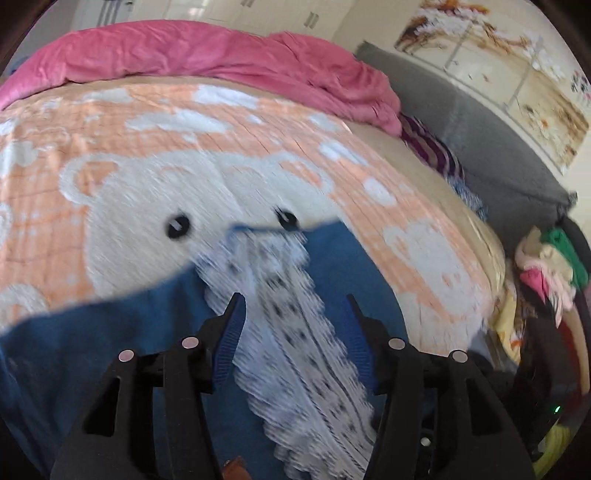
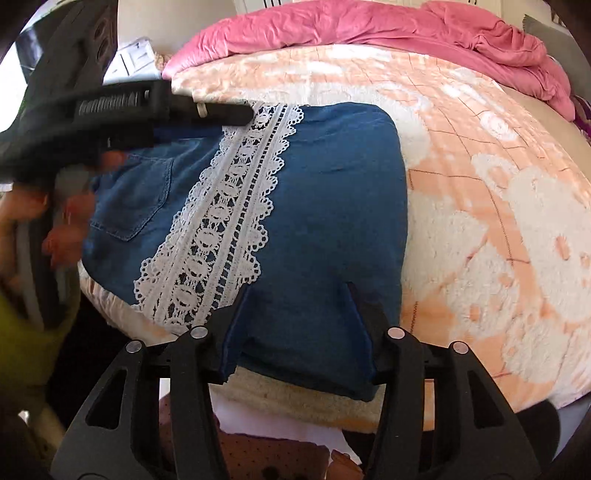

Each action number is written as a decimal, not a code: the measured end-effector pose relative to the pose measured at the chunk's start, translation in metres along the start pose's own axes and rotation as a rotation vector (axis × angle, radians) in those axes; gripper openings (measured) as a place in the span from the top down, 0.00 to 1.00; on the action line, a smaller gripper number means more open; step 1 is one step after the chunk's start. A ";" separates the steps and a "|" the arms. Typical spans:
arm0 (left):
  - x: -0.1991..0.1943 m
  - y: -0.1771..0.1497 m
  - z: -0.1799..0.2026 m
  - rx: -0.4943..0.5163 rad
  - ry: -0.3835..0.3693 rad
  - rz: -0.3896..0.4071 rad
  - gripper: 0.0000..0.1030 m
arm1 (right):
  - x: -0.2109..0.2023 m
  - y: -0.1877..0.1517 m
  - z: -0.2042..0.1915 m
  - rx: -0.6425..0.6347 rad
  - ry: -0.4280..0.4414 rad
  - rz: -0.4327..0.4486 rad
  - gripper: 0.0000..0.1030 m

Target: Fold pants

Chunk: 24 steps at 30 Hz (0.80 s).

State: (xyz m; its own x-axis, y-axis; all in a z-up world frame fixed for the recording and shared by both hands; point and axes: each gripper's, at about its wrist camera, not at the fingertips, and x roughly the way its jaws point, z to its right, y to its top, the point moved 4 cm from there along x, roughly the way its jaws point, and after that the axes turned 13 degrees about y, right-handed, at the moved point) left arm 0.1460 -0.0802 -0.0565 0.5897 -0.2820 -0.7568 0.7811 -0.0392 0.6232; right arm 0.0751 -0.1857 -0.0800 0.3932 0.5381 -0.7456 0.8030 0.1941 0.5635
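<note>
I see both claws spread wide and holding nothing, my left claw over the pants' lace strip, my right claw over their near edge on the bed.

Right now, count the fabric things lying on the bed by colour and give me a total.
Blue: 1, the folded denim pants with the white lace stripe.
Pink: 1, the rumpled duvet at the far side.
Peach and white: 1, the bear-print blanket underneath.
Total: 3.
</note>
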 end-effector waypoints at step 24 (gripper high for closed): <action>-0.066 -0.018 -0.032 -0.002 0.201 0.071 0.16 | -0.040 -0.009 -0.007 0.021 0.010 0.066 0.26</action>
State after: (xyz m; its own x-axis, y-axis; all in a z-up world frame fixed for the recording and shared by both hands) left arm 0.0996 -0.0305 -0.0246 0.6722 -0.0876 -0.7352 0.7363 -0.0243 0.6762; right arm 0.0488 -0.2033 -0.0527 0.4411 0.5576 -0.7033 0.7846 0.1409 0.6038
